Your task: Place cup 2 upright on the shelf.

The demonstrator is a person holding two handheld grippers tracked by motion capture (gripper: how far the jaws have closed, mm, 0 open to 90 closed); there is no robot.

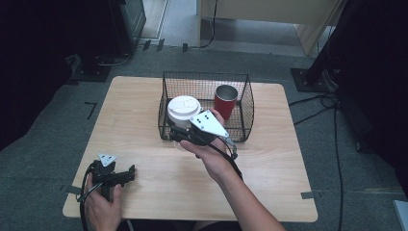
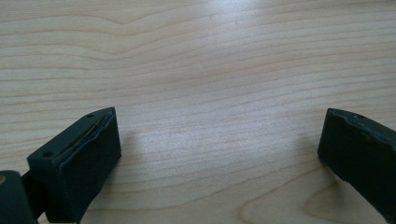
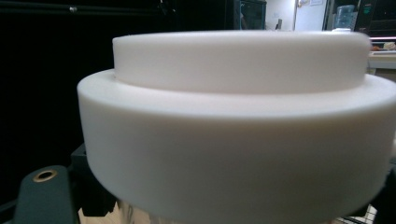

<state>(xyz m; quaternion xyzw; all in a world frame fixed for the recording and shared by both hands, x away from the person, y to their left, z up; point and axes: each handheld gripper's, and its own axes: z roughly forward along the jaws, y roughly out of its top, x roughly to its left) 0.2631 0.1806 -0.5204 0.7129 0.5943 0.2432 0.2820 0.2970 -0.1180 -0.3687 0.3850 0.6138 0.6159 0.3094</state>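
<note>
The right gripper (image 1: 179,134) holds a clear cup with a white lid (image 1: 184,109); its fingers are closed on the cup body below the lid, at the front left corner of the wire basket (image 1: 243,120). The right gripper view shows the lid (image 3: 238,116) close to the camera and level, so the cup is upright. A grip below the lid leaves the lid free and keeps the cup from tipping. Whether the cup base touches the counter (image 1: 144,96) or hangs just above it cannot be told.

The wire basket stands at the middle of the counter, toward the far edge. A red cup with a metal rim (image 1: 225,100) stands upright inside it, toward the far right part. The left part of the basket is open, which leaves room for the lidded cup; the likely step in hand is lifting it over the front rim.

The left gripper (image 1: 129,174) rests near the front left corner of the counter. Its fingers (image 2: 84,163) stand wide apart with bare wood between them, holding nothing. This keeps it well apart from the working arm.
</note>
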